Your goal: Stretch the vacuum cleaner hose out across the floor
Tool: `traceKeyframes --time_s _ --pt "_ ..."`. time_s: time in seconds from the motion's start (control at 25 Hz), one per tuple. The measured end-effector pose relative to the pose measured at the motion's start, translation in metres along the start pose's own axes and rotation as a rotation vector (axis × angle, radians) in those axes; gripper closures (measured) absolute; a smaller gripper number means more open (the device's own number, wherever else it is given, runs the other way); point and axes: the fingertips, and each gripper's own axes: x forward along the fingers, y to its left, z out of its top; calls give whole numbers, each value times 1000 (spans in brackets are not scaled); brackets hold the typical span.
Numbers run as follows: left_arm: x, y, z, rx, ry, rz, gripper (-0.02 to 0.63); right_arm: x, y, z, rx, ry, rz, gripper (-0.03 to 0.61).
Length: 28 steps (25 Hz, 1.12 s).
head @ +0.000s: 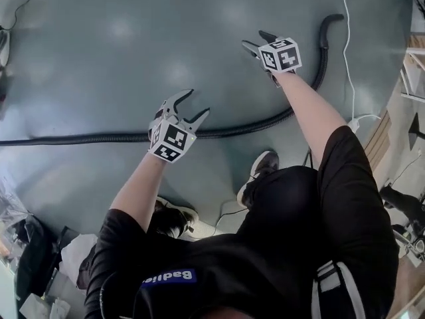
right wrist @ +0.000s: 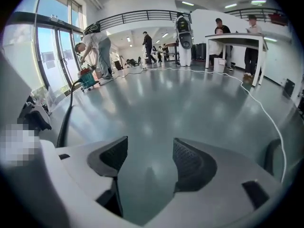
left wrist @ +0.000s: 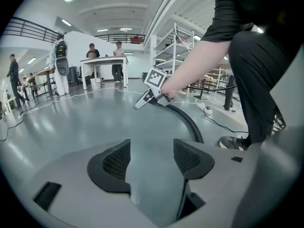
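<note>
- The glossy grey-green floor (head: 133, 45) lies bare beyond the hose, leaving wide room to pull it out. Only the right edge looks crowded.
- The long black ribbed vacuum hose (head: 80, 138) rests on the floor. It runs straight from the left edge, then bends at its right end, which probably still needs straightening.
- The left claw (head: 198, 103) hovers over the hose's middle, jaws wide apart and empty.
- The right claw (head: 254, 38) hangs near the bend, equally wide and holding nothing.
- A thin white cable (head: 345, 52) runs beside the hose's end and could snag it.

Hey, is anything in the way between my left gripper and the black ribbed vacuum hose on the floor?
Nothing visible. The left gripper, jaws open and empty, hangs over the black ribbed vacuum hose; only bare grey floor lies around them.
</note>
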Motion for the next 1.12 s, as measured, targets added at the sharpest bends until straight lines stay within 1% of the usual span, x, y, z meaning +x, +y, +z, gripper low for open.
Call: traceKeyframes --time_s 0.04,0.12,0.16,0.2,0.28,0.36,0.4,0.44,0.56,0.68,0.76,0.84,0.92,1.04,1.12 --pt "-11 12 0 -9 -5 16 325 13 8 9 0 14 -1 279" --pt "-41 40 8 -19 -21 60 325 31 16 30 14 40 -32 279" --pt "-60 54 16 -20 -31 88 325 36 22 45 25 44 -40 279" --pt "-82 69 27 -15 -43 120 326 38 33 65 32 37 -30 279" --pt "-129 98 55 11 -72 190 325 36 68 115 4 6 34 279" --pt "-180 117 80 20 -90 256 326 28 111 157 -61 -4 97 279" --pt "-205 120 90 9 -96 281 326 20 132 171 -76 -1 115 280" --pt "-230 119 100 -11 -104 302 326 11 153 181 -71 3 129 279" --pt "-300 96 124 -84 -107 346 327 -29 227 198 4 18 198 280" --pt "-349 53 155 -156 -86 351 326 -92 286 194 53 60 278 279" --pt "-378 28 186 -216 -87 359 327 -149 304 187 87 100 308 279" --pt "-407 8 225 -260 -99 382 326 -216 308 186 120 119 309 280" --pt "-438 -3 267 -291 -116 425 327 -289 305 193 124 115 305 281" --pt "-494 -15 325 -357 -154 508 327 -397 306 215 74 98 335 281" --pt "-534 -32 362 -383 -190 538 327 -465 314 233 46 70 368 281"
